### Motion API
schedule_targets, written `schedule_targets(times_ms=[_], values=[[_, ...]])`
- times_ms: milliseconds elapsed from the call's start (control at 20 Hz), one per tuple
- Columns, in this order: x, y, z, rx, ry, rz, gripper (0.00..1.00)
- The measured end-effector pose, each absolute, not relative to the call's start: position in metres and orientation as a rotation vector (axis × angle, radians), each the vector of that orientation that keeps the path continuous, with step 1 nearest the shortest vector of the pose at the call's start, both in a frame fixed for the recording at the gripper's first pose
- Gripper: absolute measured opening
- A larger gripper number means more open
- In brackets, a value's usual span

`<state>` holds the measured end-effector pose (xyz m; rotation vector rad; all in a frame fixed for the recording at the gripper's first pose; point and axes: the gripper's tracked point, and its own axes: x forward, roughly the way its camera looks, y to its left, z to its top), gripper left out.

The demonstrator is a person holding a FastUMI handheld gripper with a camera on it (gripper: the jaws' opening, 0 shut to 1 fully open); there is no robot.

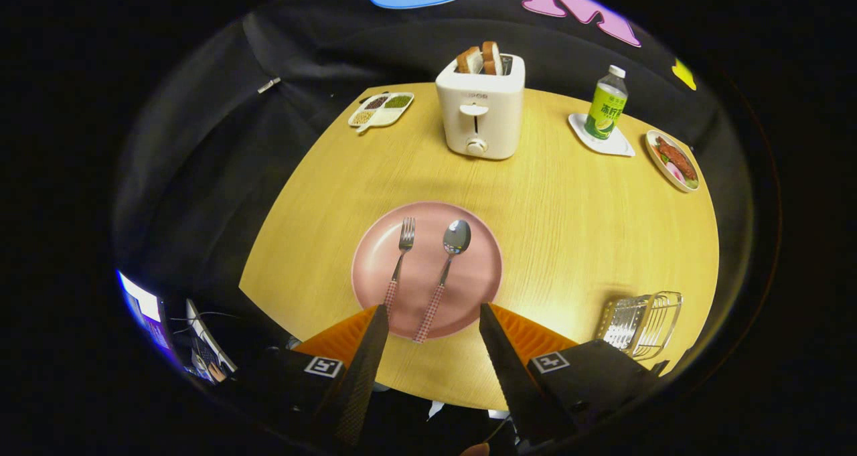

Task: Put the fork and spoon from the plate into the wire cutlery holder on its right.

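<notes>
Tongs [434, 315] agape (empty) above plate [469, 242]; spoon [444, 268] between.

Light falls from above onto the wooden table [549, 221], leaving a bright glare patch near the wire cutlery holder [641, 322]. Surroundings stay dim. Fisheye bending curves the table's edges, while the centre around the plate [375, 255] is sharp.

Gripper [434, 314] is hovering with fingers spread wide, jaws gaping, nothing between the pads. Fingers [367, 355] are pointing forward and angling slightly inward toward the tips. Both tips are sitting level, neither one touching anything. A fingertip is peeking in just below the fingers.
</notes>
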<state>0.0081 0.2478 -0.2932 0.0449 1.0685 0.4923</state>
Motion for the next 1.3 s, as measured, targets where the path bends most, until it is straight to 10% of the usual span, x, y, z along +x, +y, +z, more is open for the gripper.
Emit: schedule_targets(times_ms=[600, 1000, 1300], values=[[0.004, 0.282, -0.39, 0.077, 1.317, 0.394, 0.65], [0.0, 0.277, -0.403, 0.098, 1.404, 0.337, 0.14], [0.0, 0.273, -0.359, 0.237, 1.334, 0.426, 0.12]])
